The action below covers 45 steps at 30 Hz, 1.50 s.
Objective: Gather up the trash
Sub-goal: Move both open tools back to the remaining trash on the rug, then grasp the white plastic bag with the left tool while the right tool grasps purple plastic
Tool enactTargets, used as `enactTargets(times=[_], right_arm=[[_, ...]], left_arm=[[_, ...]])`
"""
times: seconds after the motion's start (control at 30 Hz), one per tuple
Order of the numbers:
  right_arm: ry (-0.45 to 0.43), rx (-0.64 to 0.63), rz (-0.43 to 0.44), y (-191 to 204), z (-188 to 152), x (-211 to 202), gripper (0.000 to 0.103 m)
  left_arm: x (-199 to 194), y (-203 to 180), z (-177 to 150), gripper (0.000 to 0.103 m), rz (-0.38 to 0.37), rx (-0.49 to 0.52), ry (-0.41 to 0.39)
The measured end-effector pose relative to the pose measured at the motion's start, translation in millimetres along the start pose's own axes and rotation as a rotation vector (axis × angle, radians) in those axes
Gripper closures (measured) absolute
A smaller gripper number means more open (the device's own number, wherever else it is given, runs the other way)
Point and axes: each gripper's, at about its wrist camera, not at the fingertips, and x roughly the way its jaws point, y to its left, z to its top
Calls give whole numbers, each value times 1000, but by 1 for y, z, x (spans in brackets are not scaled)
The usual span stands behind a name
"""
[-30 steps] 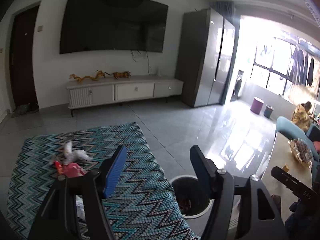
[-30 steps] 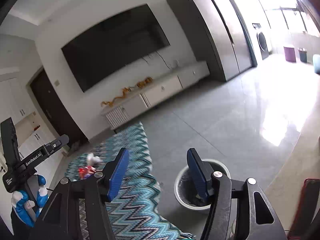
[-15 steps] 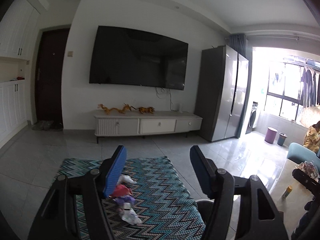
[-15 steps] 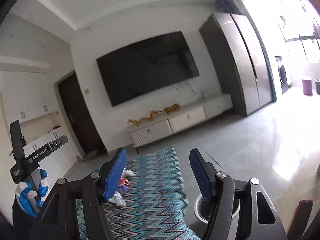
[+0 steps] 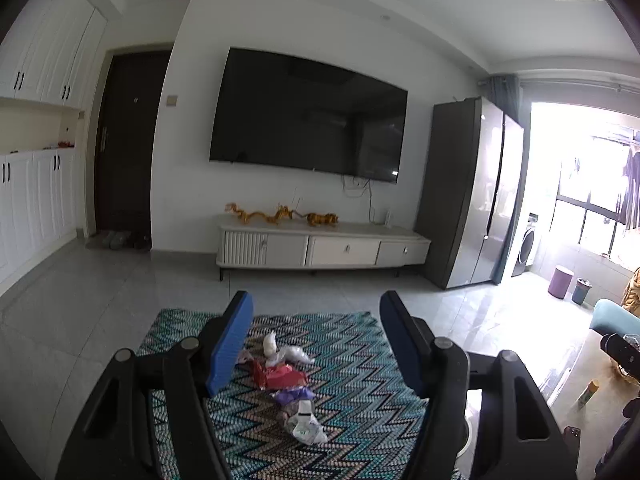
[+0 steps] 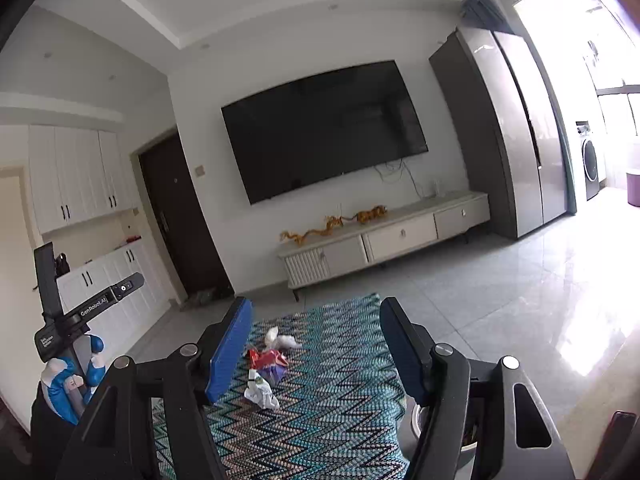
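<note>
over the last second we have tipped both cameras up from the floor: a second ago the bin filled the lower middle of each view, and now it has slid almost out of sight while the far wall and tv fill the frame. reading left to right in the left wrist view, the left hand-held gripper (image 5: 316,344) is released, fingers spread wide with nothing between them. through that gap we see the trash (image 5: 286,384) heaped on the rug (image 5: 360,360): white crumpled paper at the far end, a red wrapper in the middle, a purple scrap and a white wrapper nearest us. a second ago this heap sat far off to the left; now it lies almost centred between the fingers.

in the right wrist view the right hand-held gripper (image 6: 316,346) is likewise released and empty, and the trash (image 6: 268,364) shows just right of its left finger. the bin (image 6: 440,428) peeks out low on the right behind the right finger, on the bare floor beside the rug's edge. we think it holds something dark already, though the finger hides most of it.

we take the shift to mean that we have turned from the bin toward the pile, so a new pick is starting. the heap is well apart from both grippers, so we must lower and reach forward; the loose, light wrappers may slip from a wide pinch.
</note>
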Motion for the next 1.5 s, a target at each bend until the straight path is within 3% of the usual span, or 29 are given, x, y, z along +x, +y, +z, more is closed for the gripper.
enactTargets(times=[0.23, 0.37, 0.83, 0.97, 1.1, 1.33, 1.5], right_arm=[[119, 1, 8, 2, -17, 52, 39], [184, 10, 3, -4, -30, 81, 39], [454, 8, 2, -6, -81, 214, 39], [534, -16, 38, 8, -99, 259, 39], [603, -43, 96, 27, -119, 300, 39], [699, -78, 178, 57, -149, 360, 39], [738, -49, 247, 70, -160, 386, 39]], left_arm=[[58, 16, -46, 39, -43, -4, 143], [98, 19, -85, 27, -64, -9, 237], [216, 28, -200, 27, -27, 33, 526], [223, 48, -213, 29, -61, -20, 561], [217, 75, -216, 49, -118, -82, 560], [197, 121, -221, 53, -167, -193, 527], [195, 133, -227, 53, -189, -248, 539]])
